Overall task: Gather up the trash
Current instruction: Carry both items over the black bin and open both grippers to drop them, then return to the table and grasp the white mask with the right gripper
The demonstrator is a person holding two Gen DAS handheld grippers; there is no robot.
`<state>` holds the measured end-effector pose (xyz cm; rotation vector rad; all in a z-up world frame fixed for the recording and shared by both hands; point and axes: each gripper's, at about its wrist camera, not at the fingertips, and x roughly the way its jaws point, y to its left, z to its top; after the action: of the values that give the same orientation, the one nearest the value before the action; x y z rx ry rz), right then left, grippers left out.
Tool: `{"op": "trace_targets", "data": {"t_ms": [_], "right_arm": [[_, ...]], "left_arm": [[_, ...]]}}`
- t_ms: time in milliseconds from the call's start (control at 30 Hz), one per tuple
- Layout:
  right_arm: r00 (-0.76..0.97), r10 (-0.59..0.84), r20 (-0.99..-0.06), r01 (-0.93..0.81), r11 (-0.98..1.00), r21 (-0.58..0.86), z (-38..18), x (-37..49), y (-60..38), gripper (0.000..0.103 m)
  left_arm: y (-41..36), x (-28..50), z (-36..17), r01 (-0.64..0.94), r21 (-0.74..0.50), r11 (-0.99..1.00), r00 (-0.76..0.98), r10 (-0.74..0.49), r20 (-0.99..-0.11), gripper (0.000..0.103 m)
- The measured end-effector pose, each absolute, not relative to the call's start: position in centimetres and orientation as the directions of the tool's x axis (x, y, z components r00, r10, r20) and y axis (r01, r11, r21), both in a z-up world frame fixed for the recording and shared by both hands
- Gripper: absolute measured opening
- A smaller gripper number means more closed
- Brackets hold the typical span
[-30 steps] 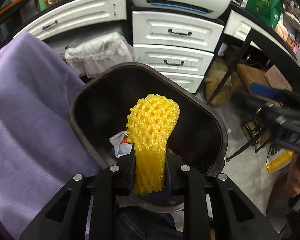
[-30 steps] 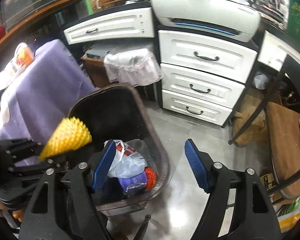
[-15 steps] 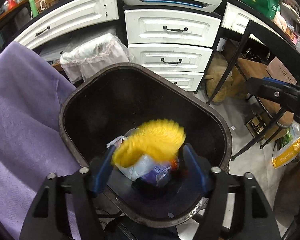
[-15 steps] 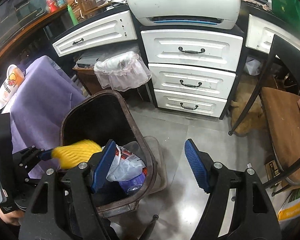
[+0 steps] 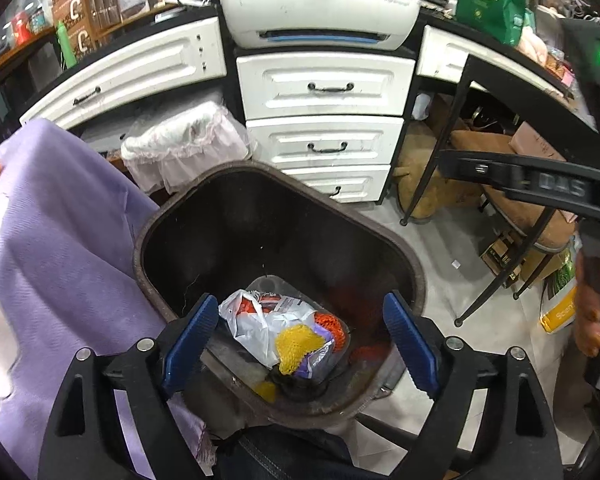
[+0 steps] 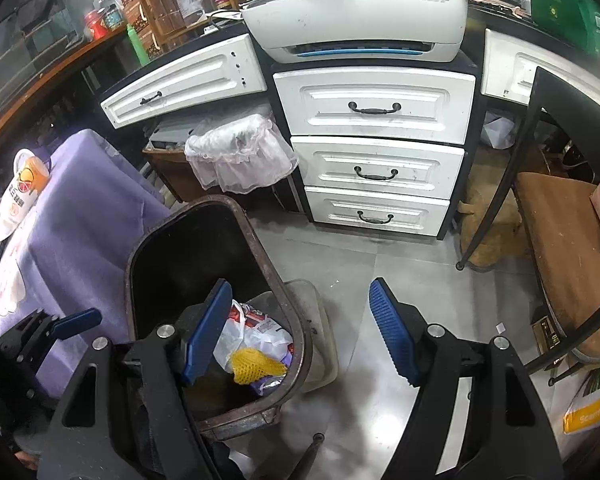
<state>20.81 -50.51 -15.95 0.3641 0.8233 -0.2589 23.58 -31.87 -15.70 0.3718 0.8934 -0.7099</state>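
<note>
We see the yellow foam net (image 5: 298,344), a crumpled mesh sleeve, lying atop a white plastic bag (image 5: 256,322) inside the dark trash bin (image 5: 414,276), below the left gripper (image 5: 300,340), jaws spread and empty, with the right gripper (image 6: 300,334) likewise spread and empty.

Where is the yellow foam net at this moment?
The yellow foam net lies inside the dark trash bin, on the white plastic bag and purple wrapper, below the open left tongs; the right wrist view shows it there too.

yellow foam net (image 5: 298,343), glossy floor tiles (image 6: 352,268)
</note>
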Motion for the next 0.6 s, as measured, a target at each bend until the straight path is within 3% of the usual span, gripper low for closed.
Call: {"op": "trace_targets", "data": {"t_ms": [267,600], "right_arm": [[0.694,-0.05,-0.718,0.291,0.932,0.216,-13.8,21.3,-48.4,0.071],[0.724,0.063,-0.687,0.108,0.973,0.203,-10.5,23.8,-41.9,0.071]], "left_arm": [[-28.7,21.4,-11.7,0.688,-0.004,0.725,0.476,-0.456,-0.752,0.089],[-22.8,21.2,-7.1,0.592,0.027,0.805,0.601,-0.419,-0.681,0.094]]}}
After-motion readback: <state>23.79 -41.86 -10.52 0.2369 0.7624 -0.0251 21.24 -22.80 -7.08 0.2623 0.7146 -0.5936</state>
